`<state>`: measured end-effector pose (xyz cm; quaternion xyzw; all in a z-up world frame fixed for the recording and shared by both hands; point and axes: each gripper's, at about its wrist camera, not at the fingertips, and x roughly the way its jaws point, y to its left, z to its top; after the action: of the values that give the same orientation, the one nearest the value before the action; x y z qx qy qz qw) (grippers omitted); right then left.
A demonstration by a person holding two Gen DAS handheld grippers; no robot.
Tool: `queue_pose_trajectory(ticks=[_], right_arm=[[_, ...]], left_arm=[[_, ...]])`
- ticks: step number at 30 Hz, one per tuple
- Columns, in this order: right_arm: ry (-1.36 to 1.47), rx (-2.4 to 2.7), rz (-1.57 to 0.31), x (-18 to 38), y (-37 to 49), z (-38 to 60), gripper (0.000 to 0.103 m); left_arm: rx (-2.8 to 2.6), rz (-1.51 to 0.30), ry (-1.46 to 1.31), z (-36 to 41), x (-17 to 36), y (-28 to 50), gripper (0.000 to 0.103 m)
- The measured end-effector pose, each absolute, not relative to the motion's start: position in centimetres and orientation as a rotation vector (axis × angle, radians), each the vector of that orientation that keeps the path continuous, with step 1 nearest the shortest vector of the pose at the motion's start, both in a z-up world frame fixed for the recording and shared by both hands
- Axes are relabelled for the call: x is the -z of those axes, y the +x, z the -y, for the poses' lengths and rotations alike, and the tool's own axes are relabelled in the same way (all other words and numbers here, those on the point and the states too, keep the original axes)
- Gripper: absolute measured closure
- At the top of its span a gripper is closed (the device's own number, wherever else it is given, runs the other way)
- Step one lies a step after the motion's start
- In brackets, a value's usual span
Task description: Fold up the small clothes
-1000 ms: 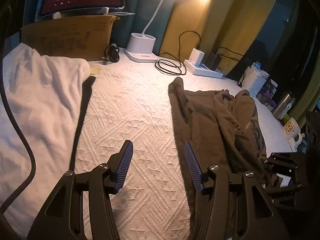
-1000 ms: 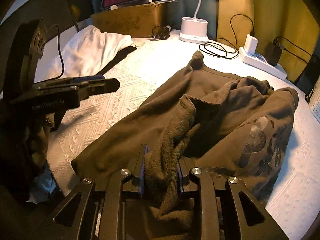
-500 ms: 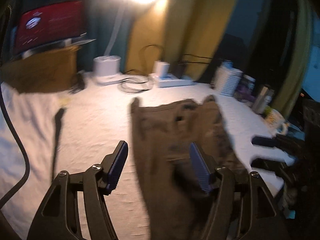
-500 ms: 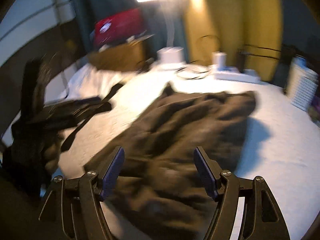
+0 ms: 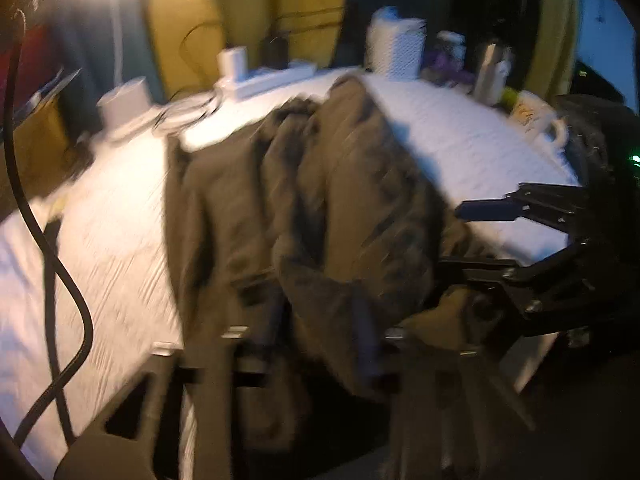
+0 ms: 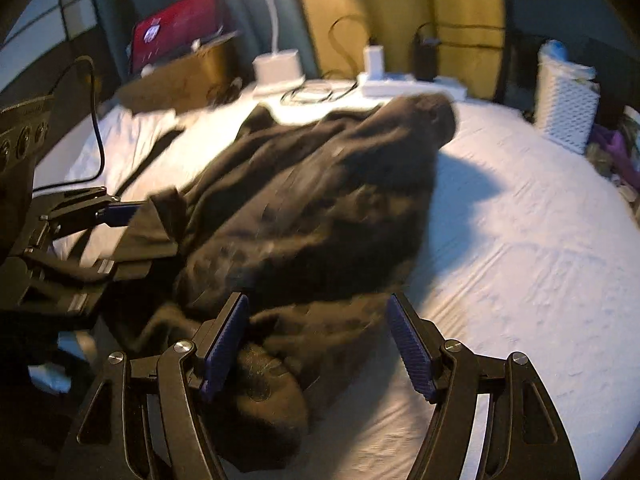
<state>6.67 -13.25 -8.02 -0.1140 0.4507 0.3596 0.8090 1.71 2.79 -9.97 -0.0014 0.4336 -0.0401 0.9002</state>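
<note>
The left gripper (image 6: pixel 132 236) is closed on the near left edge of the brown garment (image 6: pixel 320 200), which lies crumpled on the white bedspread (image 6: pixel 520 260), its long axis running away toward the lamp. The right gripper (image 6: pixel 318 344) is wide apart, holding nothing, directly over the near hem.

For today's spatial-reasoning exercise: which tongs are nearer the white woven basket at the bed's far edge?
Right. The right tongs stand open over the brown garment, with the basket ahead to their right. The left tongs grip the garment's edge on the far side, away from it.
</note>
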Motion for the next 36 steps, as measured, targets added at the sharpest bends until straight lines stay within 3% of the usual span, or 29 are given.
queue_pose_trajectory(ticks=[2,4,12,15,17,18,32,36], right_arm=[[-0.263,-0.787,-0.975,8.7,6.2,12.8,0.030],[-0.300,-0.799,-0.964,9.0,5.5,12.5,0.030],[-0.327,-0.837,-0.966,9.0,4.9,12.7,0.029],[-0.299,-0.824,-0.966,8.4,5.6,13.5,0.029],[-0.291,-0.807,-0.952,7.9,6.0,14.1,0.029],[-0.283,-0.798,-0.943,7.5,6.3,14.4,0.029],[-0.189,-0.705,-0.890,5.6,12.7,17.4,0.029],[-0.161,-0.671,-0.895,5.7,15.1,18.2,0.029]], left_arm=[[0.042,-0.893,-0.028,-3.8,10.0,0.4,0.091],[-0.006,-0.887,-0.049,-4.7,9.9,-0.6,0.093],[-0.069,-0.959,-0.101,-6.6,10.4,-3.7,0.093],[-0.062,-0.947,-0.114,-7.3,8.7,-4.0,0.087],[-0.093,-0.908,-0.104,-7.7,7.5,-3.9,0.063],[-0.101,-0.891,-0.102,-7.9,7.1,-3.8,0.060],[0.050,-0.862,-0.008,-6.4,5.9,9.4,0.060],[0.085,-0.885,0.030,-5.6,6.4,13.7,0.053]])
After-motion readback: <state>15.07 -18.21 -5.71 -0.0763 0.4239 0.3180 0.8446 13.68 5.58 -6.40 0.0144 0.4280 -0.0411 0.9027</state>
